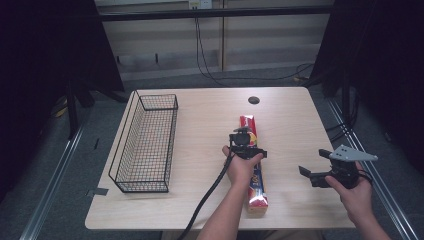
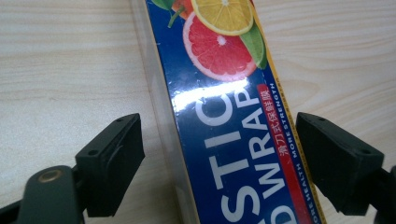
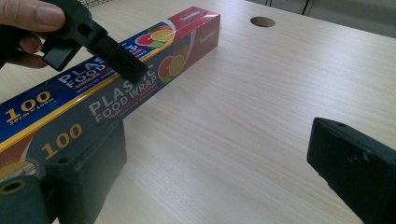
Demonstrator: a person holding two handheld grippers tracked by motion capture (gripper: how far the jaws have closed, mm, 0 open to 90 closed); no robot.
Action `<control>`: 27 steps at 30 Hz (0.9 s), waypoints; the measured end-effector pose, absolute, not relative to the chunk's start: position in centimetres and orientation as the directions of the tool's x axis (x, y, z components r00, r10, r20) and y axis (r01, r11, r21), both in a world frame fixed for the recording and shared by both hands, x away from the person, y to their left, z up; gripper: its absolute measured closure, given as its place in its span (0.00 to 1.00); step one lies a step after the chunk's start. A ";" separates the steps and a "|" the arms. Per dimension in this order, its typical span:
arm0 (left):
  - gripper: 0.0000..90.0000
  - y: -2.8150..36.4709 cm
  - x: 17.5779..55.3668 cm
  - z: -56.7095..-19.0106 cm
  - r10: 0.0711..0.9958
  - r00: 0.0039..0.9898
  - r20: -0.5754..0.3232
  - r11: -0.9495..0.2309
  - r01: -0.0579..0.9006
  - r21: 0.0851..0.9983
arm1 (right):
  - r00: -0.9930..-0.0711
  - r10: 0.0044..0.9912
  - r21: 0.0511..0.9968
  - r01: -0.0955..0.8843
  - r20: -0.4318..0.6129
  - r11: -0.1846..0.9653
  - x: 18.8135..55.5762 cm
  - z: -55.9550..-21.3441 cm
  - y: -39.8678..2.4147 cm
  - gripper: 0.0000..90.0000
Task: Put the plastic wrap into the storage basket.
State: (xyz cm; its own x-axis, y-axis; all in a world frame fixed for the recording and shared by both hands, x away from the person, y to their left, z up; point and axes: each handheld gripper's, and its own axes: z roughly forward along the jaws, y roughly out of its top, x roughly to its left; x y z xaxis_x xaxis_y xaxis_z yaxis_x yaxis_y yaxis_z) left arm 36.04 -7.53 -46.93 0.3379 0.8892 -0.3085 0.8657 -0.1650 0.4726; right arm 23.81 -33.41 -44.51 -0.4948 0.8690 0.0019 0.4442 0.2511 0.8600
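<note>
Between left tongs: wrap box.

light: even, from above, dim dark edges in the high view | glare: white streak on box | shadows: soft, short on table | blur: near jaws soft in both gripper views

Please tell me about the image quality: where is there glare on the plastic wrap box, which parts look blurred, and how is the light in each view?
Left gripper view: a white glare band crosses the plastic wrap box; the near jaws are slightly soft. Right gripper view: the left gripper and the fingers look blurred, the box print sharp. High view: the table is evenly lit with faint shadows, the surroundings dark, and the basket clear.
</note>
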 end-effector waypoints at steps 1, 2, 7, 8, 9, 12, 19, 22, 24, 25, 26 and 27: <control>0.21 -7.5 36.1 -46.9 0.891 0.333 -0.308 -0.163 0.869 0.467 | -0.493 0.870 0.861 0.443 0.001 0.250 23.8 -44.5 -33.4 0.05; 0.22 -7.6 36.1 -47.0 0.892 0.331 -0.308 -0.163 0.871 0.463 | -0.495 0.869 0.862 0.440 0.000 0.251 23.8 -44.5 -33.4 0.05; 0.28 -8.0 36.0 -46.8 0.901 0.310 -0.302 -0.155 0.883 0.443 | -0.496 0.869 0.863 0.438 -0.003 0.253 23.9 -44.5 -33.4 0.05; 0.30 -8.2 35.9 -46.8 0.903 0.304 -0.303 -0.148 0.883 0.445 | -0.494 0.869 0.863 0.438 -0.004 0.253 23.8 -44.4 -33.4 0.05; 0.31 -8.3 35.9 -46.7 0.907 0.304 -0.290 -0.154 0.883 0.444 | -0.494 0.869 0.863 0.438 -0.004 0.252 23.8 -44.4 -33.4 0.05; 0.32 -8.4 36.0 -46.6 0.911 0.298 -0.287 -0.155 0.888 0.432 | -0.493 0.870 0.863 0.438 -0.004 0.252 23.8 -44.4 -33.4 0.05; 0.38 -8.8 36.1 -45.9 0.933 0.272 -0.236 -0.163 0.903 0.398 | -0.493 0.870 0.864 0.438 -0.002 0.250 23.8 -44.4 -33.5 0.05; 0.42 -8.8 36.2 -45.5 0.941 0.258 -0.218 -0.159 0.908 0.389 | -0.493 0.870 0.865 0.435 -0.003 0.249 23.7 -44.3 -33.5 0.05; 0.46 -8.6 36.3 -45.1 0.946 0.263 -0.190 -0.174 0.905 0.389 | -0.488 0.873 0.868 0.431 -0.006 0.247 23.7 -44.3 -33.6 0.05; 0.47 -8.5 36.4 -45.0 0.943 0.276 -0.186 -0.190 0.905 0.381 | -0.490 0.872 0.867 0.430 -0.008 0.249 23.7 -44.3 -33.6 0.05; 0.47 -8.3 36.5 -45.0 0.941 0.289 -0.178 -0.207 0.905 0.372 | -0.489 0.872 0.868 0.431 -0.007 0.248 23.7 -44.3 -33.6 0.05; 0.48 -8.1 36.5 -45.0 0.942 0.287 -0.173 -0.207 0.905 0.372 | -0.490 0.871 0.868 0.431 -0.006 0.248 23.7 -44.3 -33.6 0.05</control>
